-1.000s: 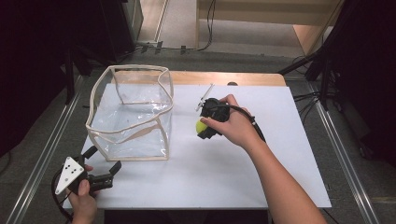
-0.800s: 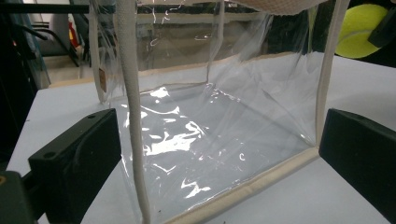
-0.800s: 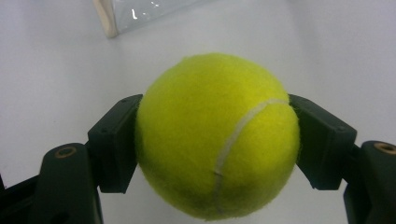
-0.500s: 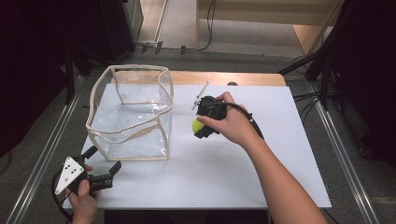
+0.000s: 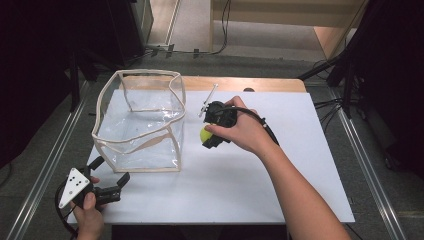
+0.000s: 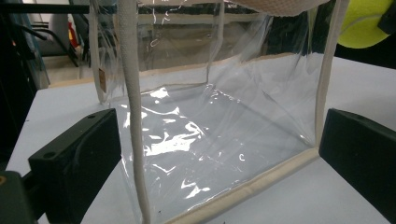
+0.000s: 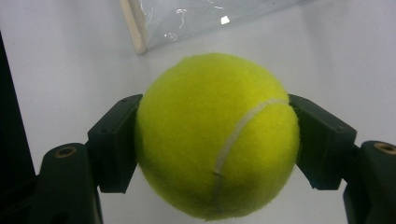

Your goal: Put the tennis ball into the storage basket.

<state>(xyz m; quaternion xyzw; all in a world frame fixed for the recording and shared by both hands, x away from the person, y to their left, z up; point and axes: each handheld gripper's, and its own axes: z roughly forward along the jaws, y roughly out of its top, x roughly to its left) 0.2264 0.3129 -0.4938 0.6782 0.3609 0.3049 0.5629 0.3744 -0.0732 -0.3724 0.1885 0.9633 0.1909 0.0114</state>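
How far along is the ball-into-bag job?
Done: the right gripper is shut on the tennis ball, lifted off the table. In hand: carrying it beside the clear bag. Left: dropping it in; the bag looks empty. The left gripper waits open nearby.

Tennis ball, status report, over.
Right gripper shut on tennis ball, lifted beside clear bag. Left gripper open, at bag's near corner. Small tool on table, not in the way.

Left gripper (image 6: 219,163) — black jaws spread wide apart, nothing clamped. Clear plastic bag (image 6: 210,135) with beige trim stands upright on white counter (image 6: 359,88), near corner between jaws. Yellow-green tennis ball (image 6: 362,23) at top right — beyond bag, partly cropped.
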